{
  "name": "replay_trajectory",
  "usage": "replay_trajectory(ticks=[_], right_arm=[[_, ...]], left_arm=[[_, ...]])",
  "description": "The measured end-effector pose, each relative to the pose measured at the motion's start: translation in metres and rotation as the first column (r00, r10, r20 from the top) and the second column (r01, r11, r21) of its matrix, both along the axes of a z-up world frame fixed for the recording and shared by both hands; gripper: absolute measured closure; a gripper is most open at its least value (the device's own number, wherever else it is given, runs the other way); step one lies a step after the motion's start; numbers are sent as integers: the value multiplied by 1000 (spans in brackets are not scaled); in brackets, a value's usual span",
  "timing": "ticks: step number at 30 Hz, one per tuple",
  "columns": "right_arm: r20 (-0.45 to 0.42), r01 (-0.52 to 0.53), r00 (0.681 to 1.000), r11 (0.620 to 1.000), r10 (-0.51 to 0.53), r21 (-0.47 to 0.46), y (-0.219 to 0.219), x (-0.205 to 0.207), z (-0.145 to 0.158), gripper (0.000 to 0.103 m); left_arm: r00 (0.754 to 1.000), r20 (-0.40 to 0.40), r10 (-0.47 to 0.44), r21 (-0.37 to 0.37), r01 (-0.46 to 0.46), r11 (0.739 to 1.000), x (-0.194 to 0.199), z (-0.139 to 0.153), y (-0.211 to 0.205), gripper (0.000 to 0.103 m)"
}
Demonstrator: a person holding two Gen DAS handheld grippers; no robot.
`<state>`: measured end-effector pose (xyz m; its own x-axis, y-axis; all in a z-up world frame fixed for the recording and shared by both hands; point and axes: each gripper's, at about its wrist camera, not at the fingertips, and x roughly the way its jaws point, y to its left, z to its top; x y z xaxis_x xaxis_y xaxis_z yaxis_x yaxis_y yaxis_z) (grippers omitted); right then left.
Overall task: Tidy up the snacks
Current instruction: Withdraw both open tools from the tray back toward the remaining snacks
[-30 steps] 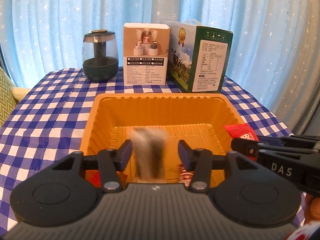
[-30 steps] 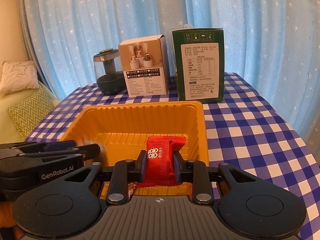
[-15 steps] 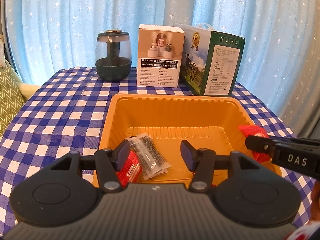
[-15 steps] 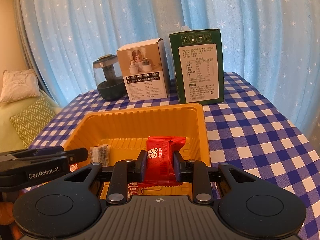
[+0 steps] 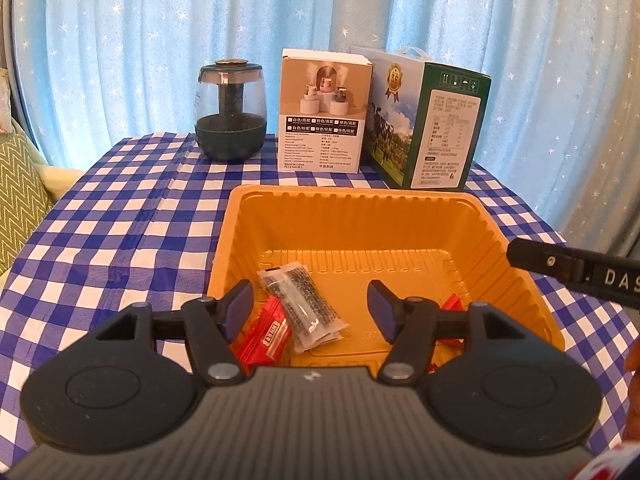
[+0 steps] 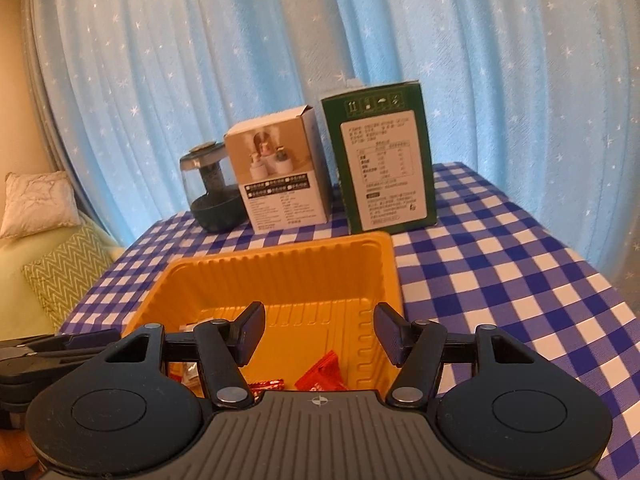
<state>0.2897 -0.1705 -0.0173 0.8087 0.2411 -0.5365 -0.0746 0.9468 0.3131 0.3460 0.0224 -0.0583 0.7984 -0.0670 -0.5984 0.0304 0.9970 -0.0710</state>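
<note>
An orange plastic tray (image 5: pixel 360 216) (image 6: pixel 280 268) sits on the blue checked tablecloth. In it lie a clear packet of dark seeds (image 5: pixel 304 308), a red snack packet (image 5: pixel 266 334) beside it and another red packet (image 5: pixel 454 304) (image 6: pixel 322 372) near the tray's right side. My left gripper (image 5: pixel 310 310) is open and empty above the tray's near edge. My right gripper (image 6: pixel 320 334) is open and empty over the tray; one of its fingers (image 5: pixel 560 268) shows at the right of the left wrist view.
At the back of the table stand a dark green glass jar (image 5: pixel 231 110), a white product box (image 5: pixel 324 110) and a green carton (image 5: pixel 428 120). Blue starred curtains hang behind. A green zigzag cushion (image 6: pixel 60 280) lies off the table's left.
The seed packet dropped from my left gripper into the tray. My right gripper opened and let its red packet fall into the tray. Both grippers rose and drew back.
</note>
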Motion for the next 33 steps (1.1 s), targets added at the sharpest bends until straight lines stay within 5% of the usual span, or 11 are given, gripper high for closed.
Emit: replay_trajectory(ticks=[11,28,30,32,33], right_arm=[[29,29,999,999,-28,-31,-7,-35,16,43],[-63,23,998,998,-27,-54,-6,-166,12,42],[-84,10,996,998,-15,-57,-4,-182,8,35],[-98,0,995,999,-5,-48,-2,-194,4,15],[-103,-5,995,999,0,-44,-1,-199,2,15]], left_arm=[[1000,28,2,-4,-2,1000,-36,16,-1,35],[999,-35,17,-31,-18,999,-171,6,-7,21],[998,-47,29,-34,-31,999,-189,2,-6,17],[997,-59,40,-28,-42,999,-205,-1,-5,17],[997,-62,46,-23,-47,999,-213,-3,-5,16]])
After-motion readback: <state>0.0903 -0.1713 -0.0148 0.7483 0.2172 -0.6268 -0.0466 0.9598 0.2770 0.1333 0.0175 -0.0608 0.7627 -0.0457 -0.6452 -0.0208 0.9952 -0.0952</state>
